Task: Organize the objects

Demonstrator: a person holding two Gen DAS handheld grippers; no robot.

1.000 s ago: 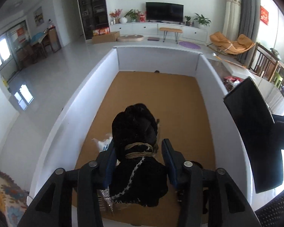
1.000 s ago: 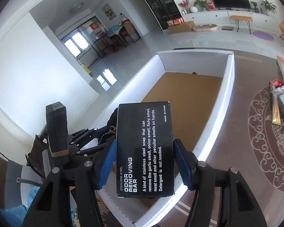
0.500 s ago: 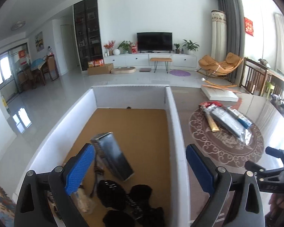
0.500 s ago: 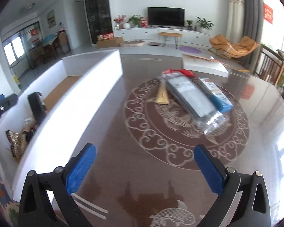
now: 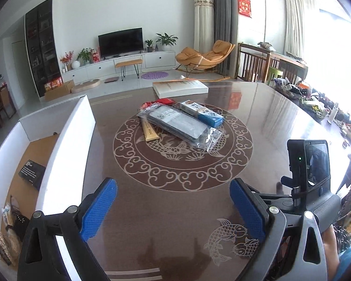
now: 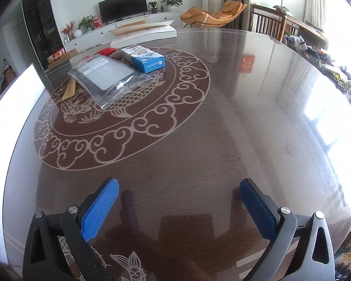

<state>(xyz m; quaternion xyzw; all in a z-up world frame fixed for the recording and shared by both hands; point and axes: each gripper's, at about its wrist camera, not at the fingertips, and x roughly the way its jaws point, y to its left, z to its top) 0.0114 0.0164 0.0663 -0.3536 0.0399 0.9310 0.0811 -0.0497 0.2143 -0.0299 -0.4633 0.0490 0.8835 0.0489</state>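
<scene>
A small heap lies on the round ornament of the dark table: a grey plastic-wrapped pack, a blue carton, a tan tube and something red. My left gripper is open and empty, well short of the heap. My right gripper is also open and empty over bare tabletop, with the heap far off at upper left. In the white-walled box lie a black labelled box and dark bundled items.
A flat white carton rests at the table's far edge. The body of the right gripper stands close at the right of the left wrist view. Cluttered small things line the table's right side.
Both grippers have let go: the black bundle and the black labelled box now lie in the white box. Both have opened wide and swung right, over the table.
</scene>
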